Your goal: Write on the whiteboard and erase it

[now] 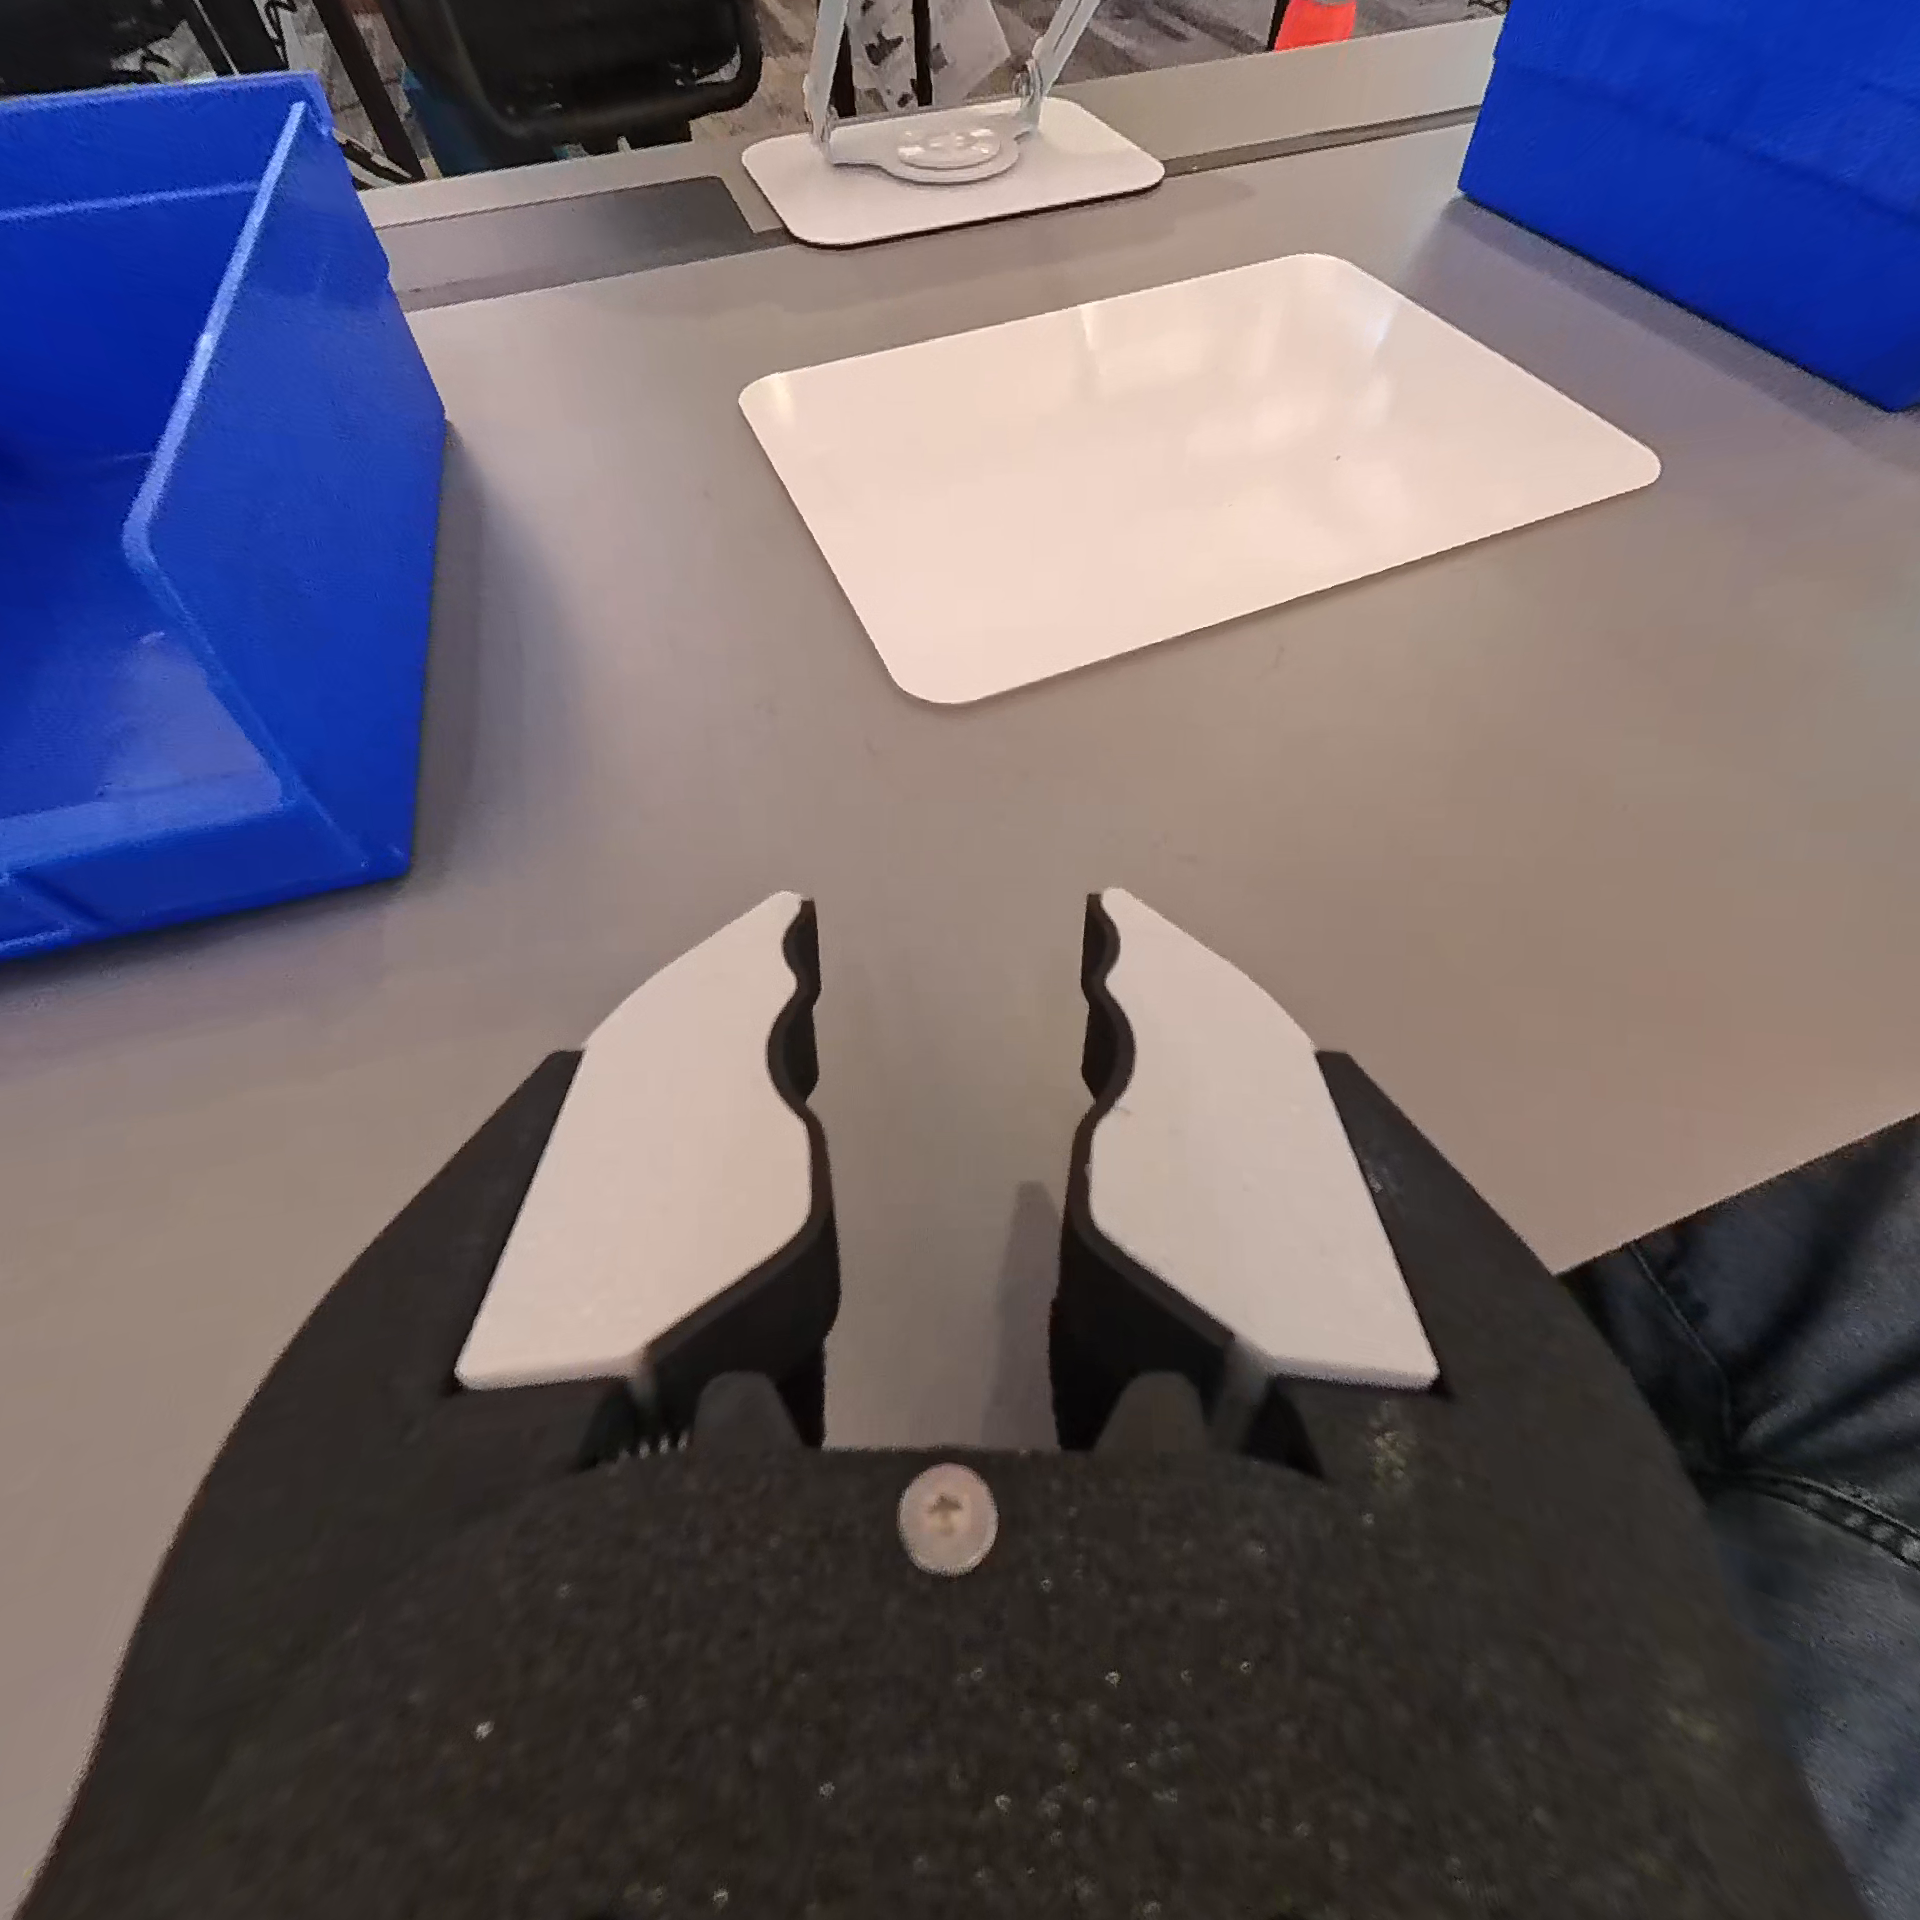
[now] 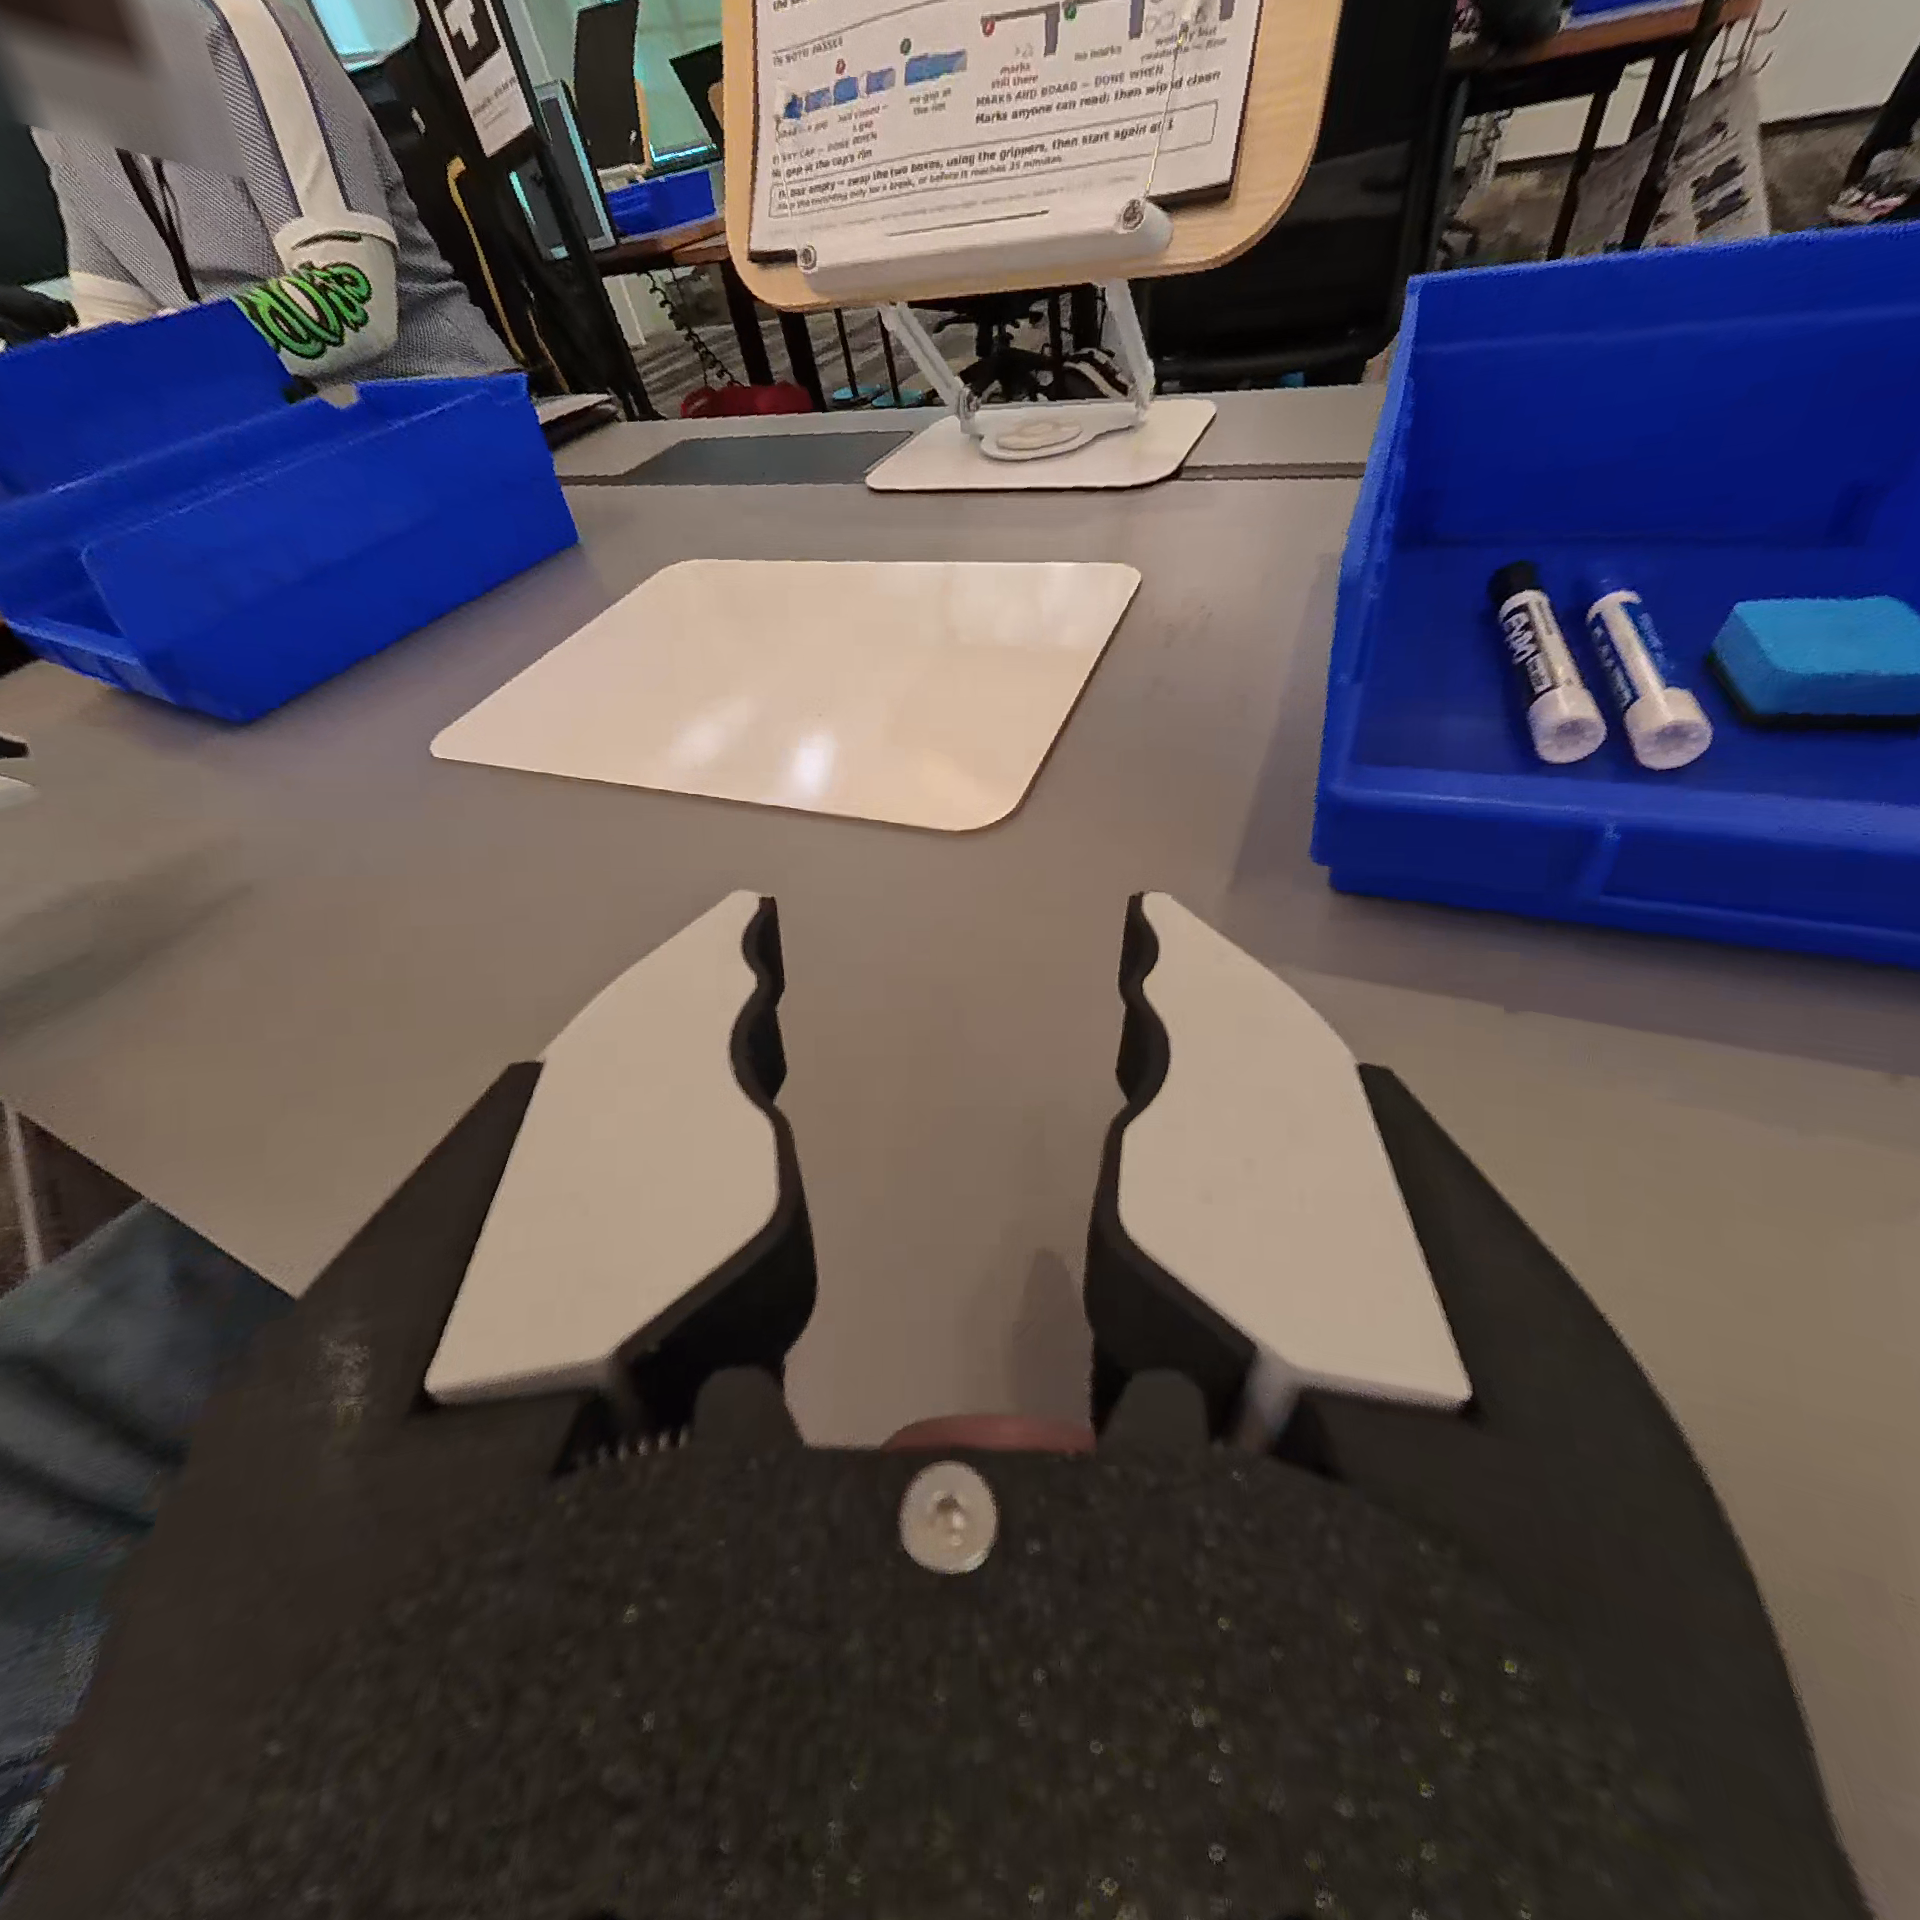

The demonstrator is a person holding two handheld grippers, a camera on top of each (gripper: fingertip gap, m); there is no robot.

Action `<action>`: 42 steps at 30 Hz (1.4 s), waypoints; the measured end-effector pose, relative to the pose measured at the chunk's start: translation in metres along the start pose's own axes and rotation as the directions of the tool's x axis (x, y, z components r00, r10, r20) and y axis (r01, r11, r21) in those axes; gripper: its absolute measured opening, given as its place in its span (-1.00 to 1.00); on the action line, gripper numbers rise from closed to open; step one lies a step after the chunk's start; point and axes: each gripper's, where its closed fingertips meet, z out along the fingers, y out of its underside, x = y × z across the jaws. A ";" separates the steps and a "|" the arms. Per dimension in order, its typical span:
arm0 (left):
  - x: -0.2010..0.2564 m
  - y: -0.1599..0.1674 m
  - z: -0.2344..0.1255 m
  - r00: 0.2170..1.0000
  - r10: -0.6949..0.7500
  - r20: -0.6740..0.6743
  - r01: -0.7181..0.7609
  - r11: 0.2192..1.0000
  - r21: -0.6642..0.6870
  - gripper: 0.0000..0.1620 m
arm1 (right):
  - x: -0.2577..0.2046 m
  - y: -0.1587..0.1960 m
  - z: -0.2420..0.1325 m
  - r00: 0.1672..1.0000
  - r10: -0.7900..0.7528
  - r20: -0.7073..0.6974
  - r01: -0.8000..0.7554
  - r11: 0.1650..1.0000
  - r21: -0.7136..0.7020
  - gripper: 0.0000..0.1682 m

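With both the left claw (image 1: 951,914) and right claw (image 2: 951,914) spread and empty above the desk (image 2: 935,1039), the blank whiteboard (image 2: 790,691) lies ahead, so the right should approach a marker (image 2: 1538,665) in the blue bin (image 2: 1558,862) squarely across its barrel.

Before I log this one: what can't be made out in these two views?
- Left wrist view: contents of the right blue bin, seen only from outside and cut by the frame edge.
- Right wrist view: eraser cut off at the right edge.
- Right wrist view: left blue bin interior hidden by its walls.
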 end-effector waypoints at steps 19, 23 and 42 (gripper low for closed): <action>0.014 0.000 0.005 0.999 0.024 -0.037 -0.025 0.999 -0.020 -0.43 | -0.003 0.007 0.004 0.992 -0.128 -0.022 0.127 0.991 -0.039 -0.30; 0.020 0.005 0.010 0.998 0.045 -0.053 -0.047 0.998 -0.041 -0.43 | 0.000 0.006 -0.001 0.987 -0.151 -0.050 0.149 0.988 -0.041 -0.30; 0.011 0.013 0.000 0.997 0.071 -0.011 -0.072 0.997 -0.042 -0.38 | -0.005 -0.003 0.010 0.999 -0.054 0.006 0.054 0.999 -0.006 -0.30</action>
